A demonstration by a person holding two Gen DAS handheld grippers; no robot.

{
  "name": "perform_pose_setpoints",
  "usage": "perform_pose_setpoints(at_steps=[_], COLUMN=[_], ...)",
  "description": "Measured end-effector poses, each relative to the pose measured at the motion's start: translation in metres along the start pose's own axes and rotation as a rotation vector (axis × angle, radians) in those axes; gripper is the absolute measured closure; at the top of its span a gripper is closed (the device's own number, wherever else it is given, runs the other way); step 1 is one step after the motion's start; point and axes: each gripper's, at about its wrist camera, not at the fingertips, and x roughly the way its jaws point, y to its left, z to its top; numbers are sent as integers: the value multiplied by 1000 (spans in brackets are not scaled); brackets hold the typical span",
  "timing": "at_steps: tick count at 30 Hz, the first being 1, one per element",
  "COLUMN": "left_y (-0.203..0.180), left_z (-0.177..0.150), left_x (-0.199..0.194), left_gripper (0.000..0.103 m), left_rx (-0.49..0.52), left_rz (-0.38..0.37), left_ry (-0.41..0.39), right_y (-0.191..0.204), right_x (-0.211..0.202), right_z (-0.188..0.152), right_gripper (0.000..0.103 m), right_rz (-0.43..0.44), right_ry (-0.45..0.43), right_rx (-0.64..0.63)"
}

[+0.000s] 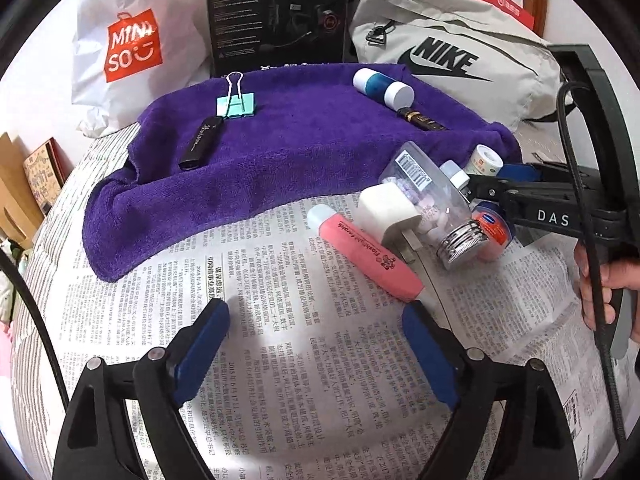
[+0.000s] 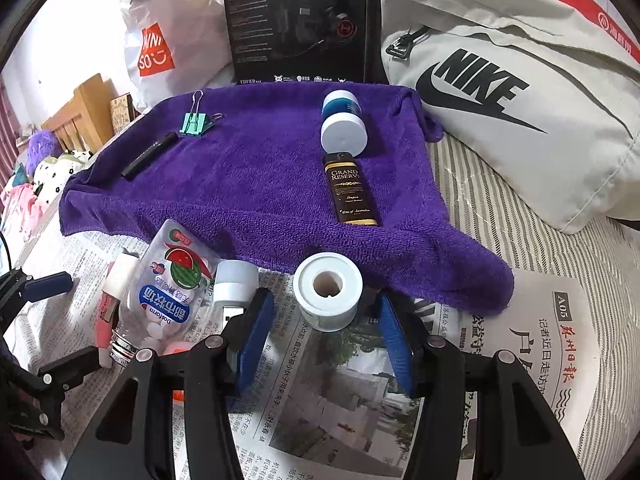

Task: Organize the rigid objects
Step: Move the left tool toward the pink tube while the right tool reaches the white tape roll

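A purple towel (image 2: 248, 184) carries a mint binder clip (image 2: 195, 121), a black USB stick (image 2: 149, 155), a blue-and-white bottle (image 2: 342, 120) and a dark "Grand Reserve" bottle (image 2: 352, 190). On the newspaper (image 1: 304, 360) in front of it lie a pink tube (image 1: 368, 258), a white plug (image 1: 386, 210), a clear candy bottle (image 1: 432, 200) and a round tin (image 1: 492, 230). My right gripper (image 2: 324, 300) is open, its blue pads (image 2: 256, 332) on either side of a white tape roll (image 2: 328, 296). My left gripper (image 1: 315, 308) is open over bare newspaper, just short of the pink tube.
Behind the towel stand a white Miniso bag (image 1: 132, 44), a black headset box (image 1: 276, 12) and a grey Nike bag (image 2: 512, 92). A small white-capped bottle (image 2: 236, 280) lies beside the right gripper's left finger. A hand (image 1: 600, 288) holds the right gripper's handle.
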Motion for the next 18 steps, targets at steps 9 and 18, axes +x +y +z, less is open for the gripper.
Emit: perform_pose_setpoints(at_steps=[9, 18], left_y=[0, 0], left_z=[0, 0], left_x=[0, 1], left_gripper=[13, 10], left_rx=[0, 2], left_rz=[0, 5], left_ry=[0, 4], right_y=[1, 0], right_x=[0, 1], right_z=[0, 0], right_gripper=[49, 48], right_rz=[-1, -1], right_ry=[0, 1], right_rx=[-2, -3])
